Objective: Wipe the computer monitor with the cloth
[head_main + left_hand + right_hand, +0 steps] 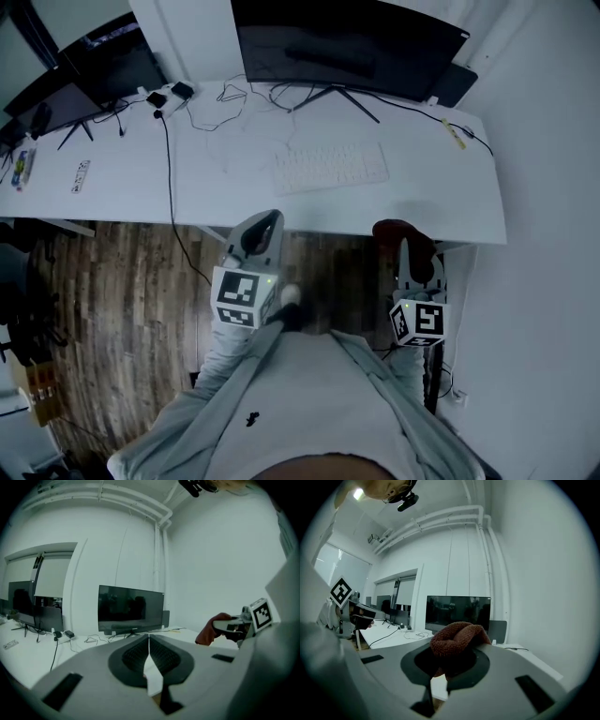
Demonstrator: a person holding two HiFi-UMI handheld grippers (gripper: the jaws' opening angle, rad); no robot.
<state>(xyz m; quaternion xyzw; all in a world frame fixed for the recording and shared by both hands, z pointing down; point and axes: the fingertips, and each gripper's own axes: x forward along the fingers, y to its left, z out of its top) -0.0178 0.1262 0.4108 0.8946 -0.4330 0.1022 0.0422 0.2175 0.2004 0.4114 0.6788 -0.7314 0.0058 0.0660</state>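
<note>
Up in the right tongs [449, 660] sits the bunched reddish cloth [457, 641], pinched mid-wad, looks soft and light so that grip should do, left tongs [149, 644] are pressed together on nothing, monitor's [347, 42] well ahead of both on the counter [131, 183].

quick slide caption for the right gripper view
A rust-red cloth clamped in the right gripper, facing the dark monitor on the white desk.
</note>
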